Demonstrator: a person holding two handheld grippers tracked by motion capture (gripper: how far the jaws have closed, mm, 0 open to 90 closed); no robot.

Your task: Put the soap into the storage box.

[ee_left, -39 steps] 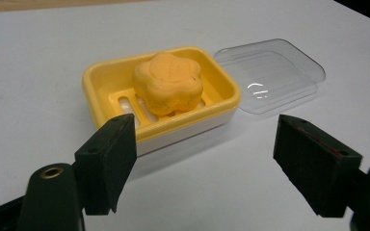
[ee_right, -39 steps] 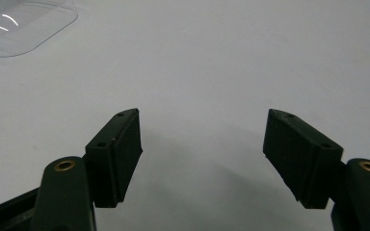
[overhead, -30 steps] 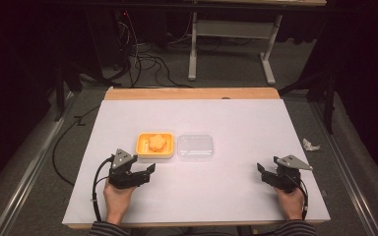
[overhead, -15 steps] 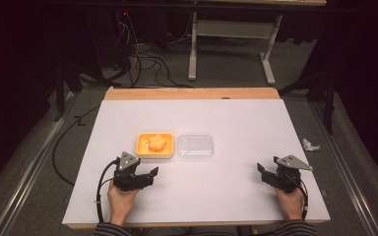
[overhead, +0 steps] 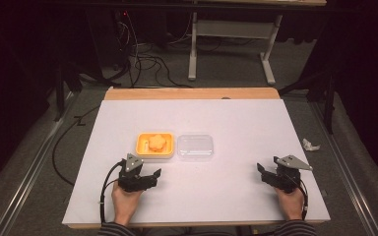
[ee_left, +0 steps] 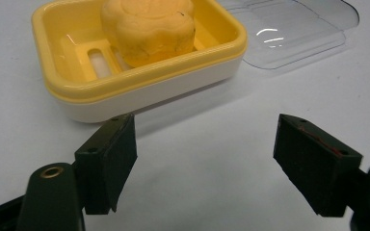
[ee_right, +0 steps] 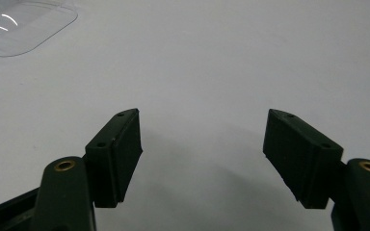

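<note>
Yellow soap dish (overhead: 155, 146) with white base, holding a lumpy orange-yellow soap bar (ee_left: 147, 29), mid-table beside a clear lid (overhead: 195, 146). Left gripper (overhead: 150, 178) just before the dish, jaws wide; right gripper (overhead: 265, 172) well apart, jaws wide.

Left gripper (overhead: 150, 175) moved slightly right, prob. nearer soap dish (overhead: 155, 146).

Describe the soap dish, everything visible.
The soap dish is a rounded rectangular tray of glossy plastic, yellow on the rim and inside, white on the outer wall, with a slotted floor. It sits flat on the white table, holding an orange soap. A clear lid lies right beside it. The left tongs are open, just short of it.
</note>
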